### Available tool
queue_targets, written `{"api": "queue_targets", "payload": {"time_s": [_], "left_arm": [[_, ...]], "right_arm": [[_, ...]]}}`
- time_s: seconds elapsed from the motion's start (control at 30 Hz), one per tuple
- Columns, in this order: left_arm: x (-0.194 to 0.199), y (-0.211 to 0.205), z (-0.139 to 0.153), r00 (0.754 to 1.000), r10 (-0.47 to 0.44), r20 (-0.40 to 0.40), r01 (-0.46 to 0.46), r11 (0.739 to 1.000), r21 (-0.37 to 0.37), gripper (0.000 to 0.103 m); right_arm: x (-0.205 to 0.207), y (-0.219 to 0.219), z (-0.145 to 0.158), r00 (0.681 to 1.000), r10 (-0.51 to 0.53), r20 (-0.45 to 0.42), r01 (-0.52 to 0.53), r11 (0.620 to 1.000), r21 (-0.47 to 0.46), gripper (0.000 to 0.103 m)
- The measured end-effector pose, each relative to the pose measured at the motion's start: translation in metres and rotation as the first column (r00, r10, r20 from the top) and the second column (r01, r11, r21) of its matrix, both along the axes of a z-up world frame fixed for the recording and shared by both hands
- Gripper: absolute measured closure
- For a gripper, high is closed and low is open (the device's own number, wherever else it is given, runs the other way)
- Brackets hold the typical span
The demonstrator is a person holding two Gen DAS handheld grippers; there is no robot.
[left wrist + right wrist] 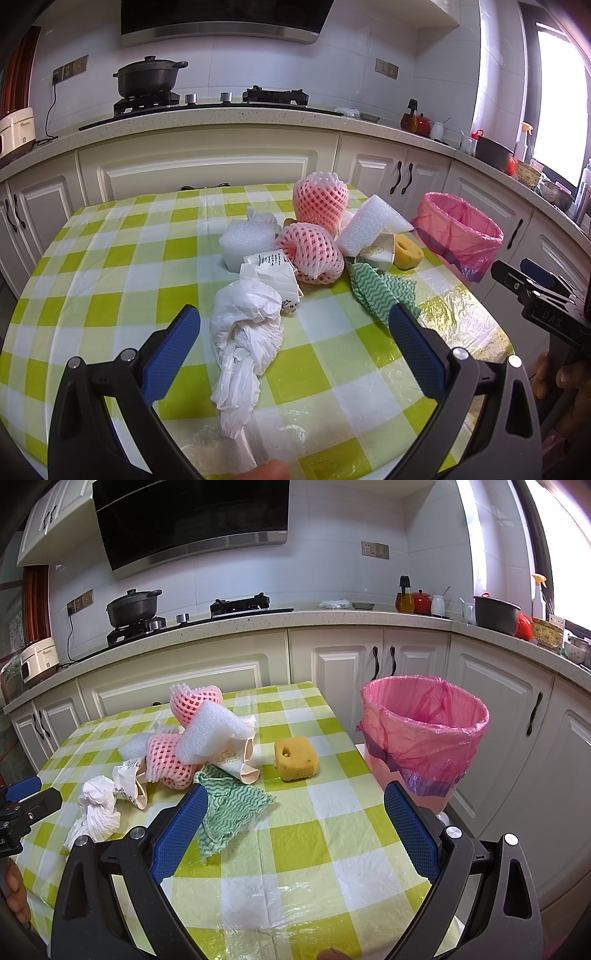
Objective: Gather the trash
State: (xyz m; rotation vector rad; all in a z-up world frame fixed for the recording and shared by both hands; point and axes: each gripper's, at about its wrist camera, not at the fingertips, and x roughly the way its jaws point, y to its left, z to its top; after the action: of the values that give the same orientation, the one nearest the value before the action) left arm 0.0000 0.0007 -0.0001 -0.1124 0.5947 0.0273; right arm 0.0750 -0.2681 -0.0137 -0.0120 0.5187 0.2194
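Nearby, green cloth [229, 805] fronts sponge [295, 758].

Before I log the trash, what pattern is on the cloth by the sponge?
Green and white wavy zigzag stripes on the cloth; the right wrist view shows it best.

White-tiled wall [258, 70], cream cabinets [332, 664], bright window [557, 110] right
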Motion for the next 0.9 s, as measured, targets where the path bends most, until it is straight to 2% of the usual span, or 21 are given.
{"api": "queue_targets", "payload": {"time_s": [0.33, 0.47, 0.63, 0.9], "left_arm": [[0.004, 0.002, 0.005, 1.0, 0.007, -0.004, -0.007, 1.0, 0.002, 0.004], [0.005, -0.001, 0.001, 1.0, 0.022, -0.017, -0.022, 1.0, 0.0, 0.004], [0.021, 0.009, -0.014, 0.996, 0.054, -0.075, -0.051, 0.998, 0.04, 0.004], [0.051, 0.022, -0.04, 0.979, 0.086, -0.185, -0.08, 0.996, 0.036, 0.005]], "right_arm": [[0.003, 0.0, -0.001, 1.0, 0.003, 0.001, -0.003, 1.0, 0.001, 0.013], [0.011, 0.001, -0.005, 0.999, 0.045, -0.003, -0.045, 0.999, 0.002, 0.013], [0.037, 0.014, -0.017, 0.984, 0.162, -0.079, -0.163, 0.987, -0.007, 0.013], [0.067, 0.056, -0.049, 0.925, 0.302, -0.232, -0.316, 0.948, -0.027, 0.013]]}}
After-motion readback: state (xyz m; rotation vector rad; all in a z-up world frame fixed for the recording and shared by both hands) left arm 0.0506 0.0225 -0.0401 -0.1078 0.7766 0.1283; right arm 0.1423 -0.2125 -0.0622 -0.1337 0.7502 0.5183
